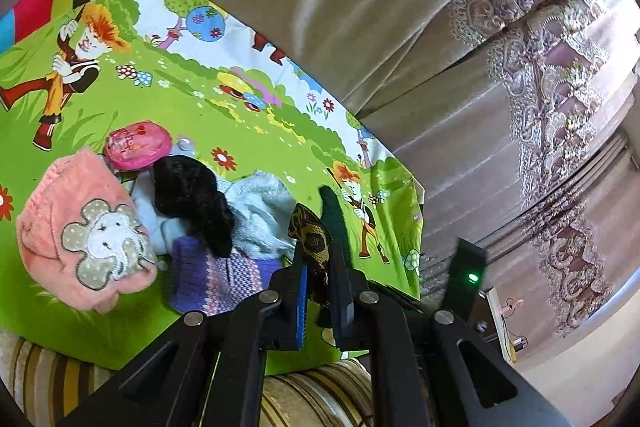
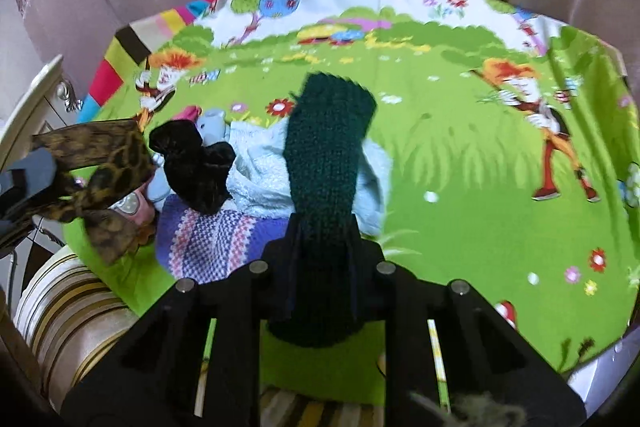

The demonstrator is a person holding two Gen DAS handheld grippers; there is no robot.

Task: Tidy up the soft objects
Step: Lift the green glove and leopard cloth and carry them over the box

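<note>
Your left gripper [image 1: 318, 267] clamped on leopard-print fabric strip [image 1: 310, 239], your right gripper [image 2: 320, 247] clamped on dark green knitted piece [image 2: 326, 147], soft pile [image 2: 224, 187] at its ten o'clock on green cartoon-print cloth [image 2: 460, 155].

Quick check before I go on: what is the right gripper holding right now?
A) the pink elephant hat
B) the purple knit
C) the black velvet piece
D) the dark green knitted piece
D: in the right wrist view the dark green knitted piece runs up from between the jaws of the right gripper, which are closed on it, while the black velvet piece and the purple knit lie on the green cartoon sheet.
</note>
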